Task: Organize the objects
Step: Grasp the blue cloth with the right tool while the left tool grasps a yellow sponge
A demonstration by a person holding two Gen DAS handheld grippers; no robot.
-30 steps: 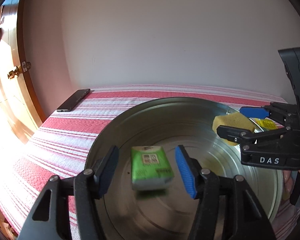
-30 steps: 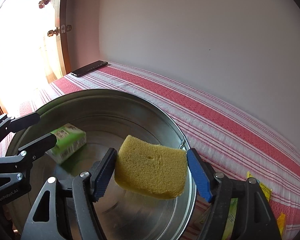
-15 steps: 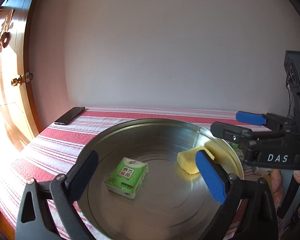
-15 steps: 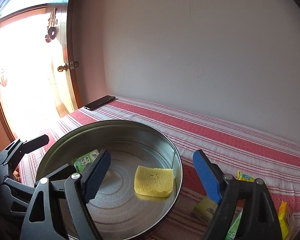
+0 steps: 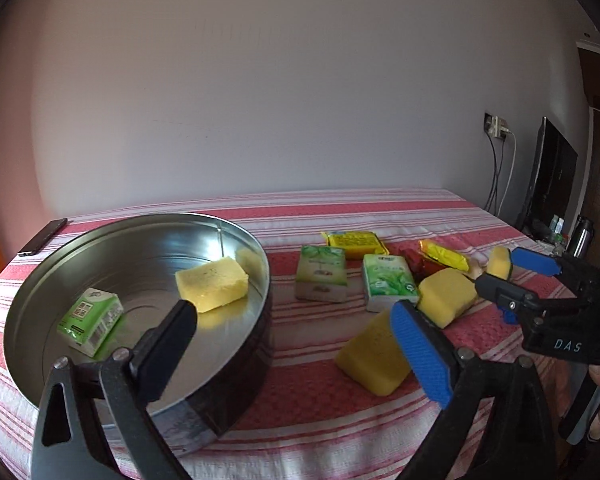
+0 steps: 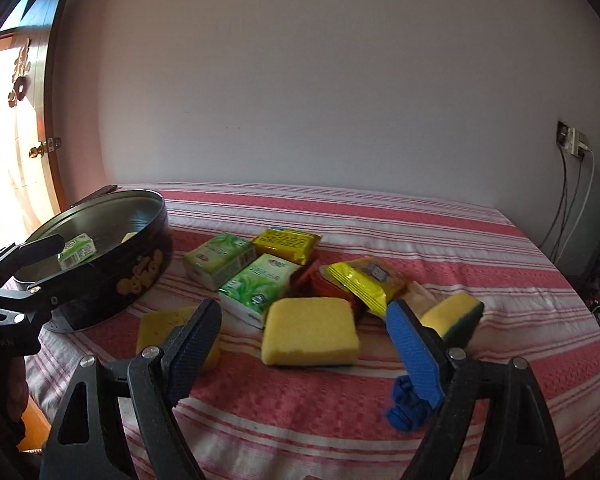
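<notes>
Now we hold our left gripper [image 5: 300, 344] and right gripper [image 6: 304, 344] with jaws just spread wide, both empty. Inside the round metal tin [image 5: 236, 392] lie a yellow sponge [image 5: 211, 284] and green tissue pack [image 5: 91, 320]; right of the tin, more sponges and packets wait.

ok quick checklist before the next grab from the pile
1. Right gripper open, nothing held: ok.
2. Left gripper open, nothing held: ok.
3. Yellow sponge lies flat straight ahead of the right gripper, top uncovered: ok.
4. Round tin has room beside its sponge and tissue pack: ok.
5. Blue scrap lying on the cloth near the right gripper's blue finger, maybe a loose pad piece: cannot tell.
</notes>
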